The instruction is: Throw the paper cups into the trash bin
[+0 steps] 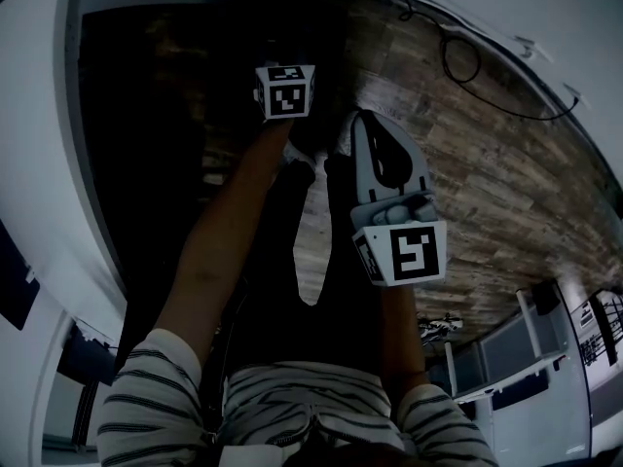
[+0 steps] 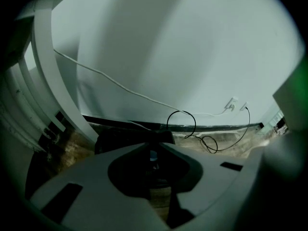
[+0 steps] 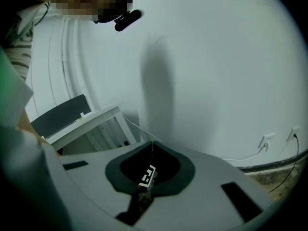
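Note:
No paper cup shows in any view. My left gripper points at the foot of a white wall, and its grey jaws meet at the tips with nothing seen between them. Just past the tips lies a low black shape; I cannot tell whether it is the trash bin. In the head view only the left gripper's marker cube shows, above a very dark area. My right gripper is held beside it, lower and to the right. Its jaws also meet at the tips, empty.
Black cables loop on the wooden floor below wall sockets. A white table with a dark chair stands by the wall in the right gripper view. White desks stand at the lower right of the head view.

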Available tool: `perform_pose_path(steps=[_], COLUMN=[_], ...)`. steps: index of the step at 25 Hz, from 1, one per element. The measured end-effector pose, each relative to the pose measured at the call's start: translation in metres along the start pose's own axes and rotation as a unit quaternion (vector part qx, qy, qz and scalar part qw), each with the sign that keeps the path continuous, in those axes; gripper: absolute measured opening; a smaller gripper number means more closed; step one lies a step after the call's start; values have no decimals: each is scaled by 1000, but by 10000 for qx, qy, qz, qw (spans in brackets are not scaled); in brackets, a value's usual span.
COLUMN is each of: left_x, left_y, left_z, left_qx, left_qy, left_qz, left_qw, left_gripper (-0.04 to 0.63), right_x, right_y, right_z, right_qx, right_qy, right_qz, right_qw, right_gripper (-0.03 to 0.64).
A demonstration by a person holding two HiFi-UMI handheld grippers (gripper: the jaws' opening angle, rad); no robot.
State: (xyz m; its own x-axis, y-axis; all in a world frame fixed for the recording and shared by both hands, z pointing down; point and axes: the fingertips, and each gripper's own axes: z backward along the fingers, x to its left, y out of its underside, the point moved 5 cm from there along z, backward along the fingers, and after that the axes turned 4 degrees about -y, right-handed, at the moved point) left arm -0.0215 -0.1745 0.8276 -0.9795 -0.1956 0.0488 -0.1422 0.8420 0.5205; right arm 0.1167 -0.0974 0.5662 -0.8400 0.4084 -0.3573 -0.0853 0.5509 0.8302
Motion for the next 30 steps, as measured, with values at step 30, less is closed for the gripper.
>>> perform_pose_path(steps=[30], left_x=[19], left_y=[-94], left_z=[217], left_qx=[-1219], left_qy=[-79], left_qz=[246], left_qw=[9922], left_gripper=[24], right_x=[74], right_y=[-91], right_z=[50], right_qx=[-236], right_qy=[-267], right_qz=[437], right_qw=[9984], right_gripper=[9])
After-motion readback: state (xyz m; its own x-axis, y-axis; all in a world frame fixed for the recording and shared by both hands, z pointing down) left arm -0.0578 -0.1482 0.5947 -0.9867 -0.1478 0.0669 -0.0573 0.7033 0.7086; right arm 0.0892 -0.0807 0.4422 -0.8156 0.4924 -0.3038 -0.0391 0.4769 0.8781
